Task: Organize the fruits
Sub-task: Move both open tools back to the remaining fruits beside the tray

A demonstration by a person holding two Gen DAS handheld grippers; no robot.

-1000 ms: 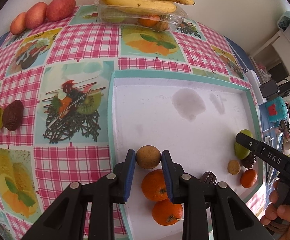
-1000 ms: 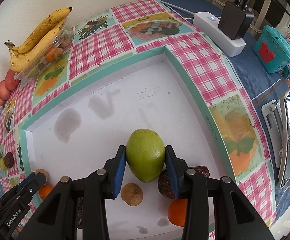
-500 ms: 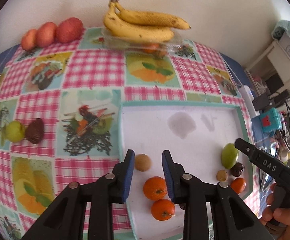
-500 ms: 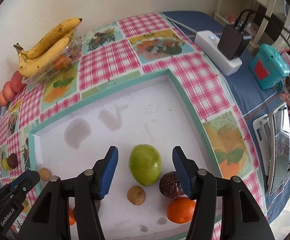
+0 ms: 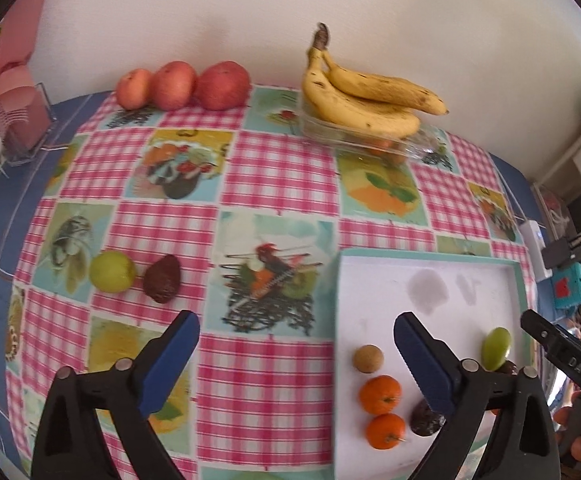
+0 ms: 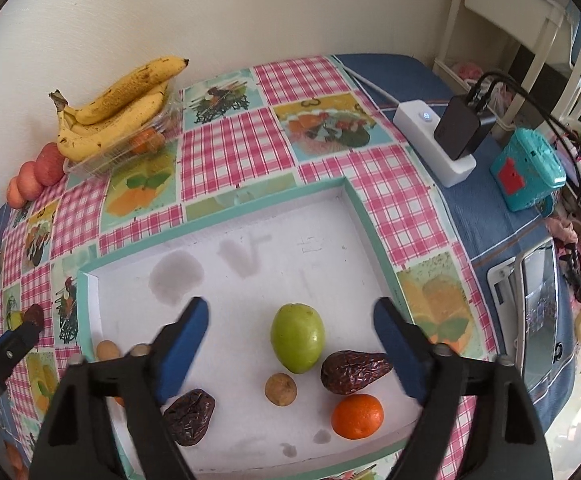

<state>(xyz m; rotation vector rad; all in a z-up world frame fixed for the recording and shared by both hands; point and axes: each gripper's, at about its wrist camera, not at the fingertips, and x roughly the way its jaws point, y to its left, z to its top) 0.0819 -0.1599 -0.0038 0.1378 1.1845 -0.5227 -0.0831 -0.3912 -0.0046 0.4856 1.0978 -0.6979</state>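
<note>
In the left wrist view my left gripper (image 5: 296, 360) hangs above the tray's left rim, jaws opening wide and holding nothing. A small brown fruit (image 5: 367, 358) and two oranges (image 5: 380, 394) lie in the white tray (image 5: 430, 256) below. A green fruit (image 5: 112, 276) and a dark brown one (image 5: 162, 284) rest on the checked cloth to the left. In the right wrist view my right gripper (image 6: 290, 348) is opening above a green fruit (image 6: 297, 338), which lies free in the tray (image 6: 226, 224) beside a dark fruit (image 6: 356, 372) and an orange (image 6: 357, 416).
Bananas (image 5: 366, 100) lie on a clear punnet by the wall, with three red apples (image 5: 182, 86) to their left. A power strip with a charger (image 6: 434, 144), a teal box (image 6: 528, 168) and a tablet (image 6: 538, 312) sit right of the tray.
The left gripper let go of the small brown fruit, the right let go of the green fruit. Both rose with jaws spreading, and the left drifted to the left.
</note>
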